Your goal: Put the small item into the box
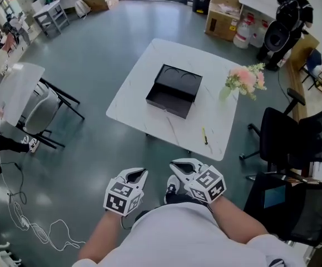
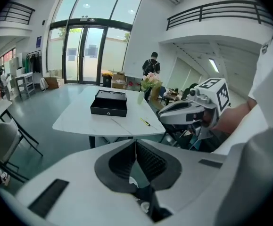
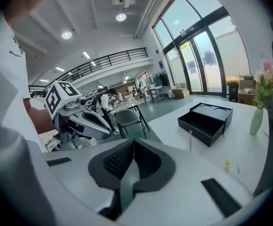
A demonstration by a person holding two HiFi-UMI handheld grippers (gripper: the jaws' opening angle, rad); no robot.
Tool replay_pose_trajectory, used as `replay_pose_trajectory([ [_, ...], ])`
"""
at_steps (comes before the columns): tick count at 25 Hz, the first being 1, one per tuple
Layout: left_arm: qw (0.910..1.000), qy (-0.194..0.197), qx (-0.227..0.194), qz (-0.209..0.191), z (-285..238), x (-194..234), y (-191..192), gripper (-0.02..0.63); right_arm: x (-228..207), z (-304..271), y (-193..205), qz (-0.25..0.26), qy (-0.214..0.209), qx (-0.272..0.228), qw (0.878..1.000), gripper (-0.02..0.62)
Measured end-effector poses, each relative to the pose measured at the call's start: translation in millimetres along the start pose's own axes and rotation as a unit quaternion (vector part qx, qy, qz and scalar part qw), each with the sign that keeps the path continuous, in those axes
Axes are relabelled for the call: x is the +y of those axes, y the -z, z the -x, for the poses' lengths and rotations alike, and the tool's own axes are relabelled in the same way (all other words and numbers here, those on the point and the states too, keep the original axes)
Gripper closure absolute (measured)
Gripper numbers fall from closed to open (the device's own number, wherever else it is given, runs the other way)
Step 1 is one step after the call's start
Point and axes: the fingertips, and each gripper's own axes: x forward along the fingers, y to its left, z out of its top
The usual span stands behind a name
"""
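Observation:
A black box (image 1: 173, 90) lies open on the white table (image 1: 144, 74). A small yellow item (image 1: 204, 136) rests near the table's front right edge. Both grippers hang close to my body, well short of the table. My left gripper (image 1: 140, 173) is shut with nothing in it, and my right gripper (image 1: 176, 163) is shut and empty too. In the left gripper view the box (image 2: 109, 102) and the item (image 2: 145, 122) sit far ahead of the closed jaw tips (image 2: 136, 142). The right gripper view shows the box (image 3: 207, 118) and the item (image 3: 227, 165) off to the right.
A vase of pink flowers (image 1: 244, 81) stands on the table's right side. Black office chairs (image 1: 294, 138) crowd the right. A grey chair (image 1: 41, 113) stands at the left, and a cable (image 1: 38, 227) lies on the floor. A person (image 1: 291, 10) is by cardboard boxes (image 1: 223, 15) at the back.

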Motion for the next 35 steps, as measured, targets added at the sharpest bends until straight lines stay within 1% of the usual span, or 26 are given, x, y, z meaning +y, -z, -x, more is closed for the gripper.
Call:
replay_pose_trajectory([
  [4,0.9985,0.010,0.039,-0.037,-45,14,-16,0.589,-57,-4,12,-0.014,0.043,0.018,0.999,0.580],
  [6,0.9972,0.015,0.053,-0.050,-65,18,-25,0.589,-81,-3,20,-0.024,0.057,0.026,0.998,0.580],
  [10,0.9945,0.037,0.071,-0.068,-97,17,-43,0.589,-118,-2,37,-0.044,0.081,0.041,0.995,0.580],
  [13,0.9910,0.056,0.083,-0.088,-114,14,-54,0.589,-138,2,45,-0.058,0.101,0.042,0.992,0.580],
  [16,0.9880,0.069,0.090,-0.105,-129,16,-66,0.589,-163,6,55,-0.069,0.133,0.050,0.987,0.579],
  [18,0.9858,0.075,0.097,-0.114,-139,21,-73,0.589,-182,8,64,-0.083,0.158,0.059,0.982,0.580],
  [23,0.9771,0.105,0.117,-0.143,-160,32,-85,0.589,-224,15,90,-0.127,0.229,0.084,0.961,0.578],
  [26,0.9698,0.126,0.128,-0.165,-174,46,-92,0.589,-250,15,107,-0.141,0.279,0.106,0.944,0.577],
  [29,0.9631,0.147,0.134,-0.181,-183,63,-101,0.589,-266,13,122,-0.155,0.320,0.127,0.926,0.574],
  [30,0.9605,0.155,0.136,-0.187,-187,68,-105,0.589,-270,13,126,-0.161,0.331,0.134,0.920,0.559],
  [32,0.9544,0.170,0.141,-0.201,-193,78,-113,0.589,-278,10,133,-0.171,0.351,0.150,0.908,0.470],
  [35,0.9446,0.191,0.152,-0.219,-200,94,-119,0.589,-285,6,143,-0.182,0.374,0.175,0.892,0.465],
])
